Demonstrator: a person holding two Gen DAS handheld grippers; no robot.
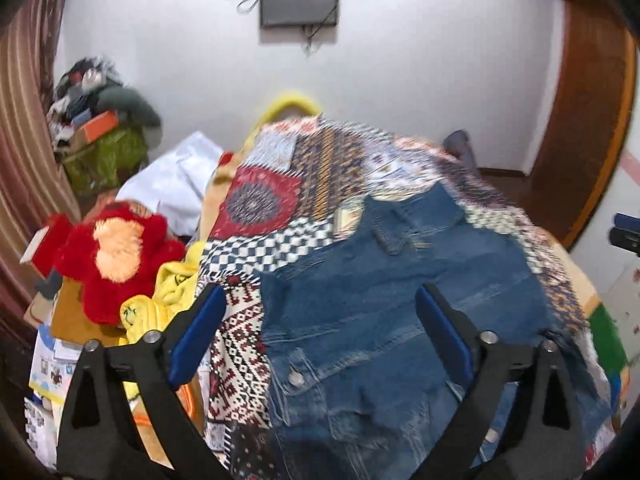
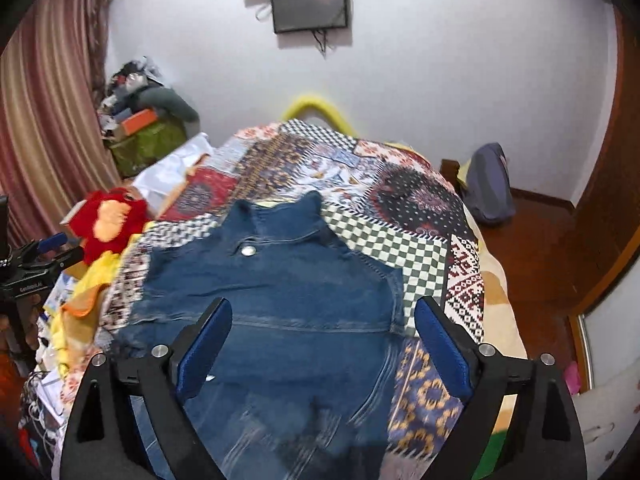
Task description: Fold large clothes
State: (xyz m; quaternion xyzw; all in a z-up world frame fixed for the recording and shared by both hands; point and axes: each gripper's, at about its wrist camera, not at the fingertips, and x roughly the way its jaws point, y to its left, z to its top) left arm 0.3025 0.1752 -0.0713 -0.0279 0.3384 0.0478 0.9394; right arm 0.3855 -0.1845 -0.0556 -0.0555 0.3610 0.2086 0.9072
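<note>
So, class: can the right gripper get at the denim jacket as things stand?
Probably yes: the right gripper is open with nothing between its fingers, and the jacket lies uncovered on the quilt just ahead.

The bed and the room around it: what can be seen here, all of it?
denim jacket: one, blue, spread flat on the bedspread
bedspread: one, multicoloured patchwork, covering the bed
plush toy: one, red and orange, left of the bed
yellow cloths: a few, beside the toy
screens: two, dark, on the white wall
curtain: striped pink, far left
clutter pile: back left corner
left gripper: black, blue pads, open above the jacket
right gripper: same, open above the jacket
</note>
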